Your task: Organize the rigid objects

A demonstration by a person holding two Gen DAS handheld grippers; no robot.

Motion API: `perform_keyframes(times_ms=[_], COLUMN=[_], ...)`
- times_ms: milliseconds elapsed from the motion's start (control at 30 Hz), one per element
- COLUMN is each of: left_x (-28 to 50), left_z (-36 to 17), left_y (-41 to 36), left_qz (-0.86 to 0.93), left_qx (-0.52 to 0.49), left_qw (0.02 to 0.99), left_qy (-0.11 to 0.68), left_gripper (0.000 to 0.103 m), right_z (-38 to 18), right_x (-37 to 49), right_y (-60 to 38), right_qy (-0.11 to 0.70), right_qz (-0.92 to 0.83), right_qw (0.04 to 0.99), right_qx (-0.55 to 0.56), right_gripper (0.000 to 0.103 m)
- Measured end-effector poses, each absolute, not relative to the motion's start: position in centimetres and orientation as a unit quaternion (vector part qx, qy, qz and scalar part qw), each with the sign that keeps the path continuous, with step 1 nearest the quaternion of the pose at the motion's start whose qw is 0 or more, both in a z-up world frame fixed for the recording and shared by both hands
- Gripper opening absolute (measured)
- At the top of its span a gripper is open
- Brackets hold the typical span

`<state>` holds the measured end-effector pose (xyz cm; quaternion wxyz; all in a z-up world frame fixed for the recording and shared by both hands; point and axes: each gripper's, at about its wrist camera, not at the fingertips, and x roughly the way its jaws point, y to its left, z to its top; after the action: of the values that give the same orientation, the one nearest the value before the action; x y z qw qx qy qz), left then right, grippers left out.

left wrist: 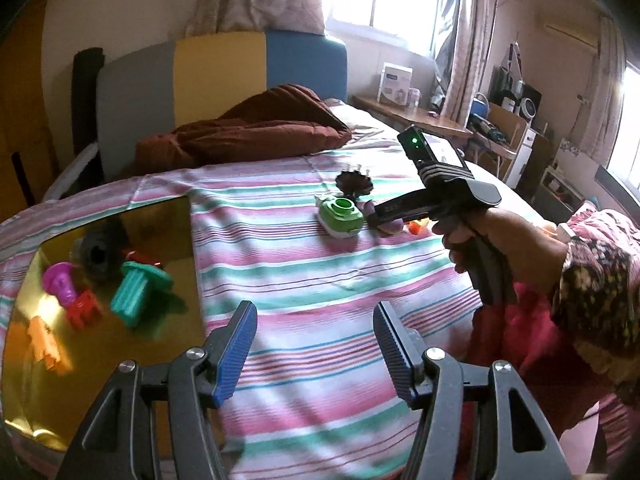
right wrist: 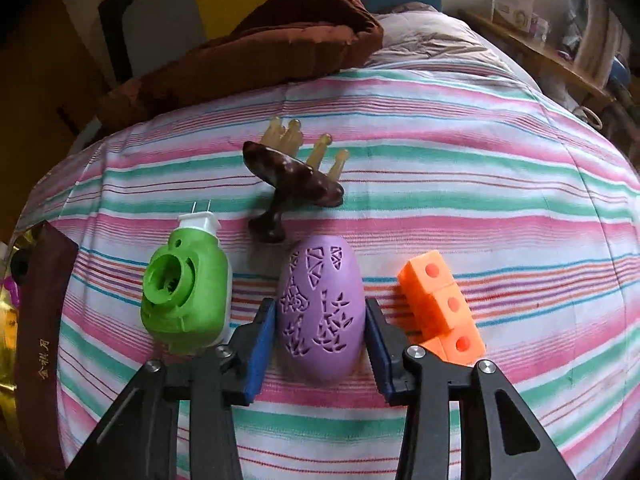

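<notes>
Right gripper (right wrist: pixel 320 328) straddling purple egg (right wrist: pixel 320 312) on striped bedsheet (right wrist: pixel 440 128), fingers close beside it, not clearly clamped. Left gripper (left wrist: pixel 316 344) wide, empty. Next: squeeze, lift, carry left to gold tray (left wrist: pixel 168 224).

Gold Chinese characters, seemingly 金 and 月, run down the dark red box edge (right wrist: pixel 42 344) at lower left; other print is too blurred to read

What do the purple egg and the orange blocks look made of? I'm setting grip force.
The purple egg looks like matte, probably 3D-printed, hard plastic: even colour, sharp cut-out patterns. The orange blocks look like smooth moulded plastic, with crisp edges, round holes and a slight sheen. Neither shows any give.
</notes>
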<state>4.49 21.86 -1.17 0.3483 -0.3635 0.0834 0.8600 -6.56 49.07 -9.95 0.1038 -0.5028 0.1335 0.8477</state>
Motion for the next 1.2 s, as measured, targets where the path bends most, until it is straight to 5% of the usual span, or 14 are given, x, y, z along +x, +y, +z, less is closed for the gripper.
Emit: perform_keyframes(times_ms=[667,1200], left_x=[-7.1,-10.3], left_z=[-5.4,-8.7], left_y=[34.5,39.8], left_qz=[0.821,0.832], left_qx=[-0.486,-0.470], left_qw=[0.292,0.281], left_qy=[0.066,0.095], left_gripper=[0.067,0.069], right_z=[-9.8,-9.7], right_x=[-5.6,-5.5], right_y=[50.6,53.3], right_qy=[0.161,0.201], right_qz=[0.821,0.805], right_qw=[0.144,0.171], right_qx=[-0.529,-0.532], right_gripper=[0.043,0.043])
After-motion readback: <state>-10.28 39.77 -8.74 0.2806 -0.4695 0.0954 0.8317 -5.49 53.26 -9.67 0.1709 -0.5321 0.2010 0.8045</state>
